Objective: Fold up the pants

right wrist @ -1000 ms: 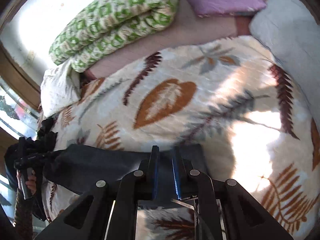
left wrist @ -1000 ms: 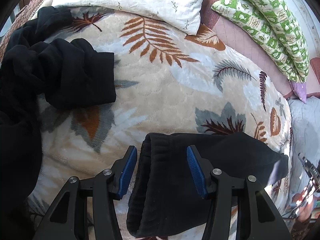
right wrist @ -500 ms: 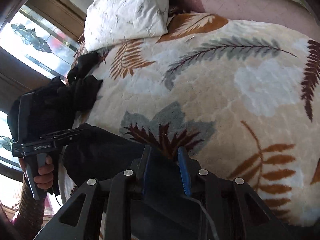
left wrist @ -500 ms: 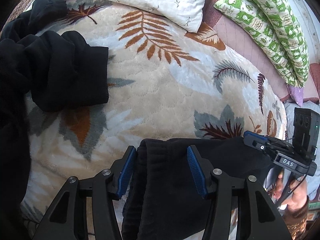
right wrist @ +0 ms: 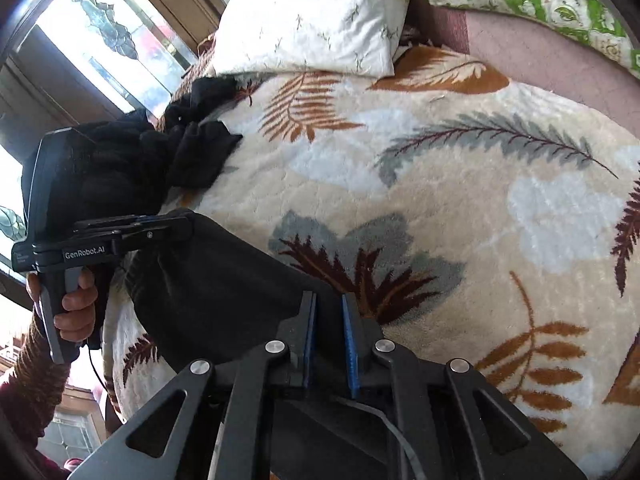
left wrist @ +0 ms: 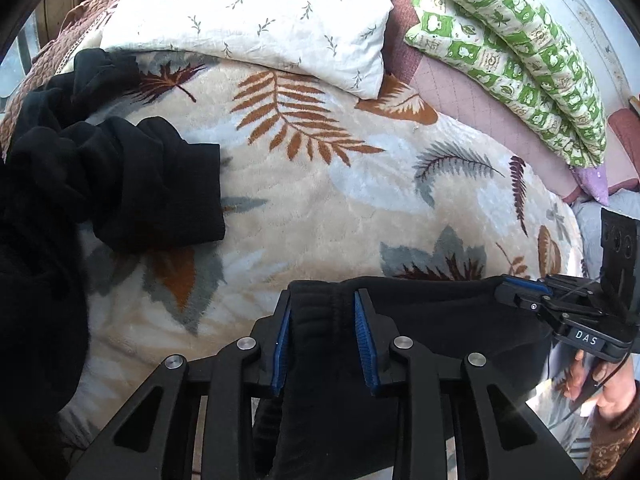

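Left wrist view: our left gripper [left wrist: 322, 336] has narrowed onto the pants [left wrist: 420, 320] waistband on the blanket [left wrist: 320, 184], joining our right gripper [left wrist: 516, 292], already pinched shut on the far corner, so we judge the fold ready to lift.

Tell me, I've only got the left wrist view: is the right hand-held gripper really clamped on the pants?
Observer: Yes. In the right wrist view, the right hand-held gripper has its blue pads nearly together, with black fabric of the pants pinched between them.
Operator: How does my left one look from the side?
Observer: The left hand-held gripper has its tips closed on the opposite edge of the pants.
Operator: Anything behind it?
Observer: A bright window, just past the pile of other black clothes.
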Available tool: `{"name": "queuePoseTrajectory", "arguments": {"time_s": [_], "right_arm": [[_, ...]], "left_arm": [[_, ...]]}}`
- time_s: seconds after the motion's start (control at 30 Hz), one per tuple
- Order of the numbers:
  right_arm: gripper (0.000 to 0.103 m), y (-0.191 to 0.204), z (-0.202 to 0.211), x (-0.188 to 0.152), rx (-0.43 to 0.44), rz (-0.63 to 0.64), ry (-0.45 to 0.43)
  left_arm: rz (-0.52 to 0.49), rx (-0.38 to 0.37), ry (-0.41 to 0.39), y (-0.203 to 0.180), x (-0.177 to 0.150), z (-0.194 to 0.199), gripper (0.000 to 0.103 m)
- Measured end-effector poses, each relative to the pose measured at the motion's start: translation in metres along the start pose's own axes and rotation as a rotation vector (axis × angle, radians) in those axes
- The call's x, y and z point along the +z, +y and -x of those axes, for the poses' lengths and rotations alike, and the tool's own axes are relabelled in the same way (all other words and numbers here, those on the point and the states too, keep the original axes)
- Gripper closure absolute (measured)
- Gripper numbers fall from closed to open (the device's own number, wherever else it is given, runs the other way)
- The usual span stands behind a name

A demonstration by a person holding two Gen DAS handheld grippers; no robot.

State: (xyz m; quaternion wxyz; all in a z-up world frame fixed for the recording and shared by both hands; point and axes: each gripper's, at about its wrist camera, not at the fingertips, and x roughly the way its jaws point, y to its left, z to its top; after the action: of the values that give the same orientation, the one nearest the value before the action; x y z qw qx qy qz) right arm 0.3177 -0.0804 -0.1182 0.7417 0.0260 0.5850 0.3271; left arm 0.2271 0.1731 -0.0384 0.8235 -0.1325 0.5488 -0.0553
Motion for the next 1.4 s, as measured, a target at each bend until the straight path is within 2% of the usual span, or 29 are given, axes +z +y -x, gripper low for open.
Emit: {"name": "queuePoseTrajectory", "arguments": {"time_s": [0.17,0.33,0.47,0.6,0.7,0.73,0.83,0.97,1.07,1.2,1.4], "right_arm": [[0.090,-0.003,-0.020,-0.001,-0.075,-0.006,0.020],[0.080,-0.003,-0.033,0.000,-0.124,-0.028,0.011],[0.080,-0.004,-0.005,-0.005,-0.098,-0.110,-0.085],[0.078,-0.014,0.060,-0.028,-0.054,-0.167,-0.180],[0.071,-0.035,0.119,-0.061,-0.087,-0.217,-0.221],[0.067,-0.046,0.139,-0.075,-0.106,-0.239,-0.231],[0.062,-0.085,0.196,-0.124,-0.170,-0.332,-0.269],[0.062,-0.138,0.245,-0.191,-0.233,-0.488,-0.278],[0.062,-0.165,0.265,-0.232,-0.241,-0.565,-0.281],[0.062,-0.186,0.273,-0.266,-0.205,-0.626,-0.288],[0.062,-0.202,0.267,-0.278,-0.133,-0.653,-0.300]], "left_arm": [[-0.075,0.118,-0.007,-0.017,-0.011,-0.015,0.074],[-0.081,0.143,-0.001,-0.020,-0.016,-0.013,0.066],[-0.058,0.148,-0.038,-0.019,-0.013,0.014,0.058],[-0.040,0.226,-0.095,-0.032,-0.019,0.049,0.053],[-0.006,0.173,-0.087,-0.056,-0.033,0.067,0.053],[-0.012,0.147,-0.083,-0.070,-0.040,0.071,0.053],[-0.072,0.090,-0.068,-0.124,-0.066,0.069,0.048],[-0.167,-0.017,0.019,-0.216,-0.112,0.040,0.045],[-0.179,-0.099,0.117,-0.269,-0.139,0.009,0.045],[-0.077,-0.194,0.234,-0.312,-0.156,-0.029,0.045],[0.166,-0.274,0.290,-0.323,-0.152,-0.065,0.046]]}}
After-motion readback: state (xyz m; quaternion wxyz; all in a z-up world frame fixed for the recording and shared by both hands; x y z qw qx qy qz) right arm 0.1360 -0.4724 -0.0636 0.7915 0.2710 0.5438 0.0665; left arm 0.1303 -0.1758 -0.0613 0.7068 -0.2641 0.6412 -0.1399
